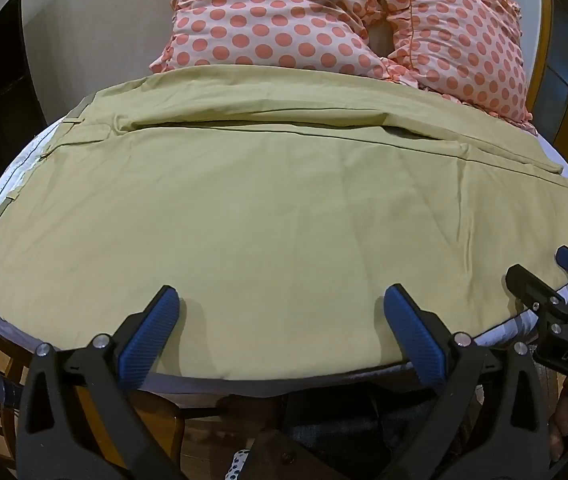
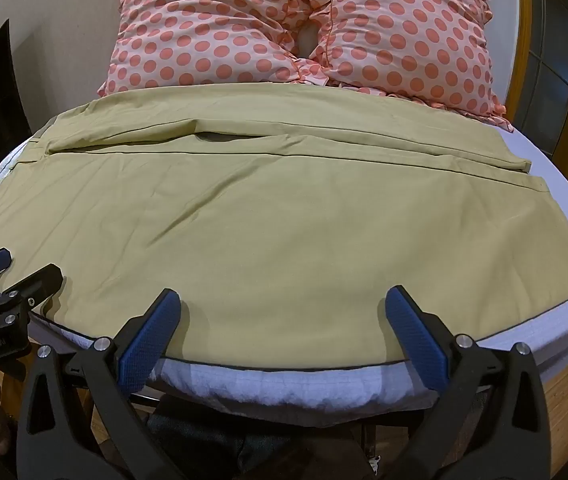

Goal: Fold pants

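Khaki pants [image 1: 268,216] lie flat across the bed, waistband to the left, leg hems to the right; they also fill the right wrist view [image 2: 284,236]. One leg lies along the far side, the other along the near edge. My left gripper [image 1: 280,300] is open and empty, its blue-padded fingers just over the near edge of the pants. My right gripper [image 2: 282,300] is open and empty too, over the near edge further right. The right gripper shows at the right of the left wrist view [image 1: 564,280]; the left gripper shows at the left of the right wrist view [image 2: 12,268].
Two pink pillows with orange dots [image 2: 296,28] lean at the far side of the bed. The white mattress cover [image 2: 564,216] shows bare to the right of the hems. A wooden frame [image 2: 524,40] and dark window stand at the far right.
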Demonstrator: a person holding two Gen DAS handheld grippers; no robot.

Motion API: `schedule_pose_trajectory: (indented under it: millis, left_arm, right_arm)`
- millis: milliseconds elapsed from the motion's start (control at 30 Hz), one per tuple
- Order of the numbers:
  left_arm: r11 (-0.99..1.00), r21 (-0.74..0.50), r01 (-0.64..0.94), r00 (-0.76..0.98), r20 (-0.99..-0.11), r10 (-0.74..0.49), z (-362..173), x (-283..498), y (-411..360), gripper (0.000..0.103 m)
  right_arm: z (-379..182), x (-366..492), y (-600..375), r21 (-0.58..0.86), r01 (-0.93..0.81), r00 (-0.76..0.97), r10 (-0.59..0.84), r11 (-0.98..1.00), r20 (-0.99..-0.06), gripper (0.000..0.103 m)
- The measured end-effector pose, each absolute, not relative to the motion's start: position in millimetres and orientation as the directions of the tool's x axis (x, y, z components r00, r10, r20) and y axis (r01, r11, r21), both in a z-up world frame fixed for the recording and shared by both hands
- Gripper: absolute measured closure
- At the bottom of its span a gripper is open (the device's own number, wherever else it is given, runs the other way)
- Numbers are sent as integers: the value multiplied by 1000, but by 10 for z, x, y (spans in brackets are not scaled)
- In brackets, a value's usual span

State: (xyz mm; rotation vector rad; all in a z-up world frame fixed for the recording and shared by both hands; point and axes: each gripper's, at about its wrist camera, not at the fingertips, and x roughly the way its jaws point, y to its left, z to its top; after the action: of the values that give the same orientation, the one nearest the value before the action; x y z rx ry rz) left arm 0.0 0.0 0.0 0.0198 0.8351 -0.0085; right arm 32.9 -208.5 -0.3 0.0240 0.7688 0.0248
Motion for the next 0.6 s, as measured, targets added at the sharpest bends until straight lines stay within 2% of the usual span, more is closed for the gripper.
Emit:
schedule_pose_trajectory:
  millis: [600]
  left_arm:
    - [1000, 15, 15, 676, -737, 1, 2, -2, 0, 2]
  right_arm:
    - [-6, 327, -2086, 31, -14, 721, 31, 999, -692, 1]
